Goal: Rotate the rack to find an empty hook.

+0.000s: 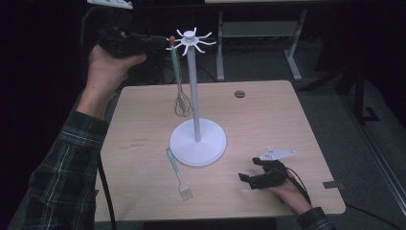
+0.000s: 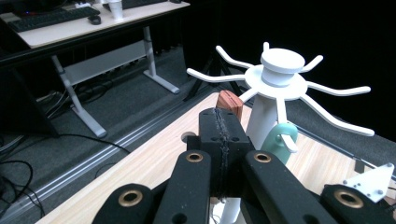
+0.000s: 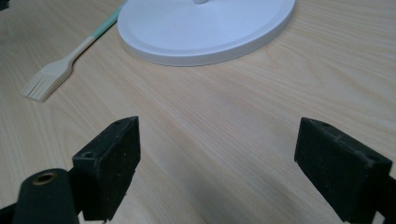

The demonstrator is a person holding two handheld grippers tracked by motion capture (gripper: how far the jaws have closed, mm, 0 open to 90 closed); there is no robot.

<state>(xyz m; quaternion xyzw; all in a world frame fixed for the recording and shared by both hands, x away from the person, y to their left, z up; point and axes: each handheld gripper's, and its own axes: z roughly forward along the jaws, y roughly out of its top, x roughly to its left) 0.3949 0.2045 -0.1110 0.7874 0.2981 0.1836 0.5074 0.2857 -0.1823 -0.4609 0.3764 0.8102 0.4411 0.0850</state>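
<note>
Left gripper, raised beyond the worktop's far left corner, clenches its jaws on the brown-capped top of a pale-green-handled wire whisk; the whisk's long axis is vertical, wire head down above the pale wooden worktop. Its own camera view shows the brown cap beside the hooked arms of a white utensil stand, detail lost from above. Right gripper rests released near the near right corner. One whisk, one stand, one green-handled pastry brush lying toward the near edge.
</note>
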